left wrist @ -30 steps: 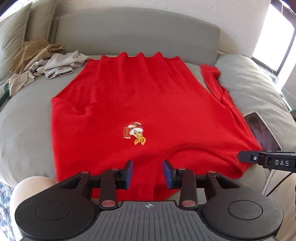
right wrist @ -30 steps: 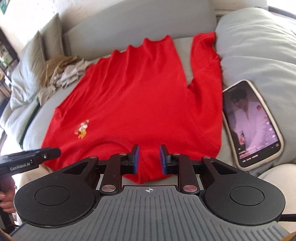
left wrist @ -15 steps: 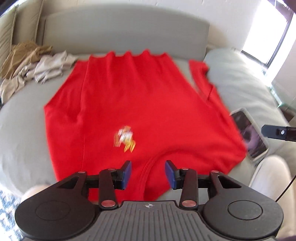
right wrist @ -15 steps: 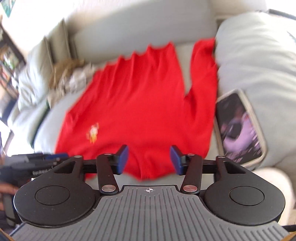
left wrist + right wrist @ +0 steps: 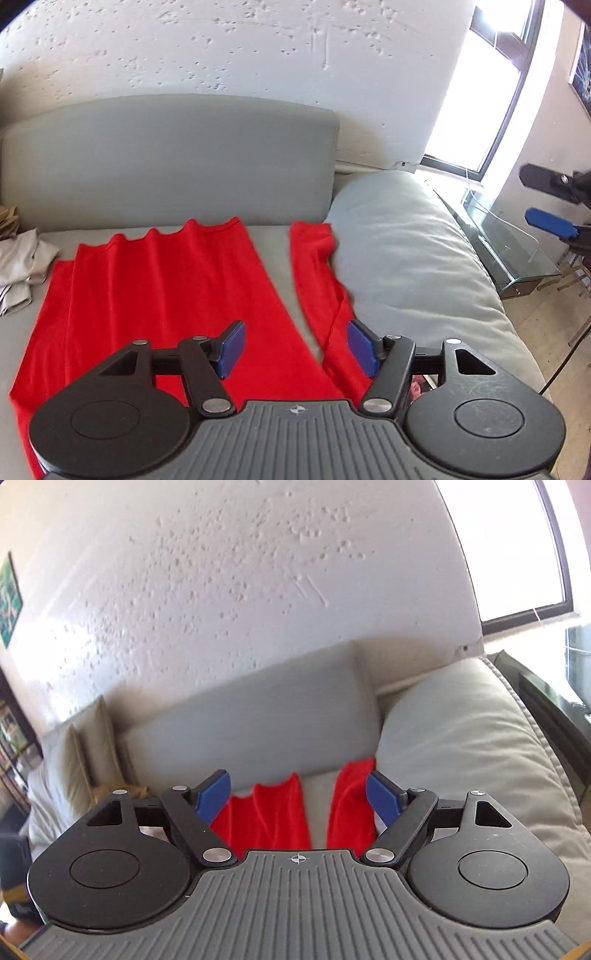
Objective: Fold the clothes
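Left wrist view. Your left gripper hangs above the near part of the red shirt, jaws spread and opening, nothing between the pads; the cloth below is not pinched. The shirt lies flat on the grey sofa seat. Its long axis runs from under your gripper away to the sofa backrest, where the wavy hem ends just short of it. One red sleeve lies apart from the body on the side towards the big grey cushion, its far end touching that cushion. A pale heap of clothes sits beside the shirt on the side away from the cushion. Your right gripper shows at the frame edge, beyond the cushion from the shirt, blue pad visible, holding nothing.

Right wrist view. Your right gripper points more level, at the backrest. Its jaws stand wide and are opening, empty. Only the far hem and sleeve show between the fingers, below and ahead.

Judgement: the shirt is spread, no fold made yet. Your left gripper looks the nearer to the body; the sleeve by the cushion falls to your right.
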